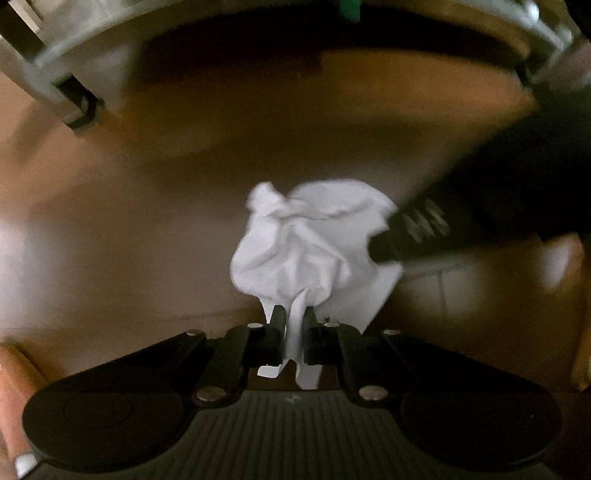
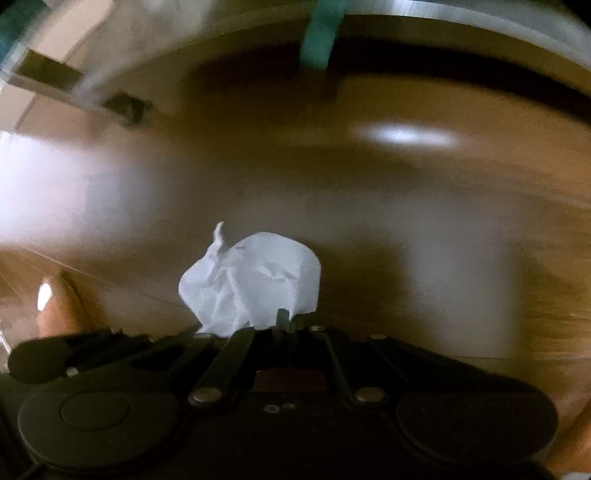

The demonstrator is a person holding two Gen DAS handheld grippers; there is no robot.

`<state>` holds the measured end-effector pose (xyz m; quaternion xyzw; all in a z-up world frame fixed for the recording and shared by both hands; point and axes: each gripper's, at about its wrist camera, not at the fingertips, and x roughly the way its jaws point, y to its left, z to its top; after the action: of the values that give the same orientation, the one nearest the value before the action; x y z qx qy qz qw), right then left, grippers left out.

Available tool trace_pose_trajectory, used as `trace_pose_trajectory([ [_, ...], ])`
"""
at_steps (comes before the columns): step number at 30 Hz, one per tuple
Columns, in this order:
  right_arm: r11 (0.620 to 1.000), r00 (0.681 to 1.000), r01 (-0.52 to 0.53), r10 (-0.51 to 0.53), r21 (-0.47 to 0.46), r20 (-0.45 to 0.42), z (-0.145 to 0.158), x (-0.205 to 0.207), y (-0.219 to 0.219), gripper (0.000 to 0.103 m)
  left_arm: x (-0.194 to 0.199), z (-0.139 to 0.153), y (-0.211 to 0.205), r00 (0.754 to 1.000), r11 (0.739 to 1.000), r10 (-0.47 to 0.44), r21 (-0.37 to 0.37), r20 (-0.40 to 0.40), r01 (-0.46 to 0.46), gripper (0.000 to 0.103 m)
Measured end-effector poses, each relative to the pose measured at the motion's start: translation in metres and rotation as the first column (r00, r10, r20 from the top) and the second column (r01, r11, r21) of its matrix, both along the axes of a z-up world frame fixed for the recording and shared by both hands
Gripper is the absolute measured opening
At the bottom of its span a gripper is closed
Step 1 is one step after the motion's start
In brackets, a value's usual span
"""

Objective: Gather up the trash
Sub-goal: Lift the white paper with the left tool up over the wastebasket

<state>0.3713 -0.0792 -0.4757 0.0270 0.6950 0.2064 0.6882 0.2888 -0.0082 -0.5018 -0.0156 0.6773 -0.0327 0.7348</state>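
A crumpled white tissue (image 1: 306, 240) hangs over a brown wooden surface (image 1: 129, 221). My left gripper (image 1: 293, 332) is shut on a twisted tail of it, which runs down between the two black fingers. In the left wrist view, the dark fingers of my right gripper (image 1: 399, 236) come in from the right and meet the wad's right side. In the right wrist view, the tissue (image 2: 255, 280) sits just ahead of my right gripper (image 2: 288, 321), whose jaws are shut on its lower edge. Both views are blurred.
A grey metal rim (image 1: 92, 48) with a dark bracket (image 1: 77, 107) arcs across the top, with a green piece (image 1: 349, 9) at its middle. The same rim (image 2: 480, 22) and a teal strip (image 2: 321, 37) show from the right. A person's fingers (image 2: 55, 306) are at the lower left.
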Motion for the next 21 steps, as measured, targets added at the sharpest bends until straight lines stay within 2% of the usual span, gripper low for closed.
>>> trace_pose_trajectory([
  [6,0.996,0.99,0.057,-0.066,0.072,0.123,0.09,-0.005,-0.022,0.0,0.002,0.081,-0.009,0.992,1.0,-0.027,0.0,0.123,0.027,0.008],
  [11,0.987,0.964,0.071,-0.105,0.143,0.246,0.179,-0.023,-0.038,0.0,-0.006,0.164,-0.005,0.968,1.0,-0.021,-0.016,0.25,0.026,0.008],
  [17,0.975,0.896,0.03,-0.124,0.219,0.427,0.298,-0.055,-0.058,0.0,-0.024,0.267,0.008,0.917,0.996,0.051,-0.089,0.395,-0.017,0.008],
  [21,0.969,0.829,-0.014,-0.126,0.246,0.545,0.367,-0.074,-0.056,0.0,-0.035,0.335,0.017,0.859,0.992,0.089,-0.127,0.505,-0.028,0.008],
])
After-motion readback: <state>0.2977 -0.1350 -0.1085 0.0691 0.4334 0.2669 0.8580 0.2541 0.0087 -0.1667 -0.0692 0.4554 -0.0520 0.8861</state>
